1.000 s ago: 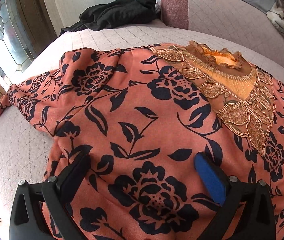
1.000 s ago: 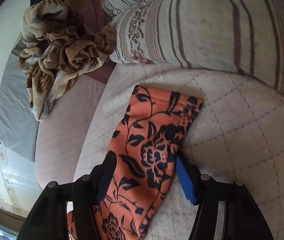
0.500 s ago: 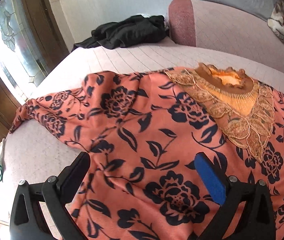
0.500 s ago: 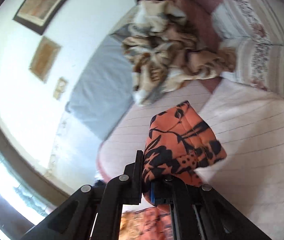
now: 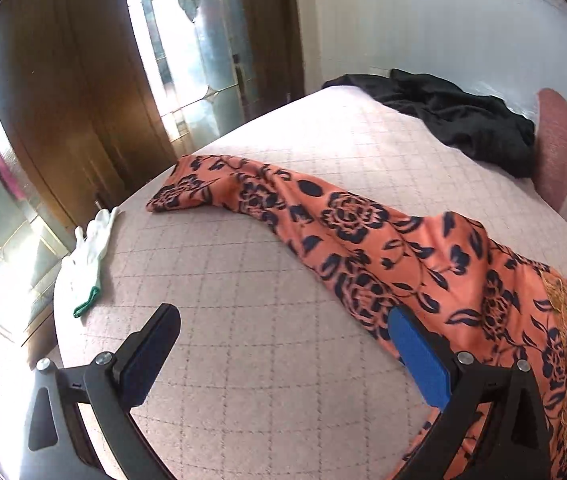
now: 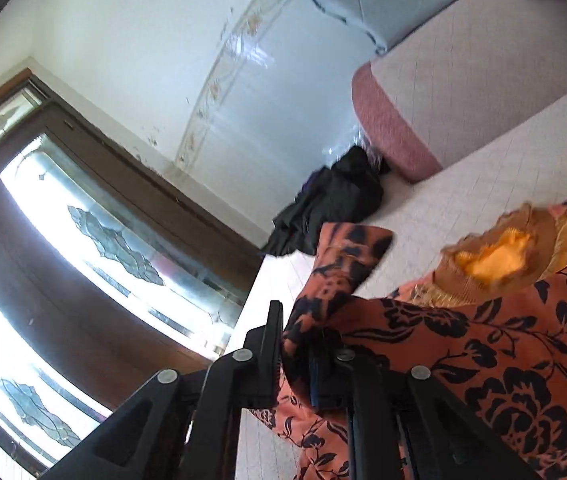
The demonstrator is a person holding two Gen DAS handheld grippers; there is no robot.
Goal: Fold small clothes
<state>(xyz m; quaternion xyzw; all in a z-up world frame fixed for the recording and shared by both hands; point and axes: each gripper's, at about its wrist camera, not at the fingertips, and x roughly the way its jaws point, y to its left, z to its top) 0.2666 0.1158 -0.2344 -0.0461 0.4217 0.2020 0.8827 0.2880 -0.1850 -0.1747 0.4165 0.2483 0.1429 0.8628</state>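
An orange top with a black flower print lies spread on the quilted bed cover. Its left sleeve stretches toward the bed's corner. My left gripper is open above bare cover, and its blue pad overlaps the top's near edge. In the right wrist view the other sleeve stands folded over the top's body, close to the gold-trimmed neckline. My right gripper has this sleeve between its jaws, which are opening, and the cloth sits loosely in the gap.
A black garment is heaped at the far side by the pink padded bed end. A white glove lies near the bed's left edge. Beyond that edge stands a wooden door with glass panes.
My left gripper swung left, from over the top's body to the cover beside its left sleeve. My right gripper shut on the other sleeve, carried it across to the neckline, and its jaws have parted.
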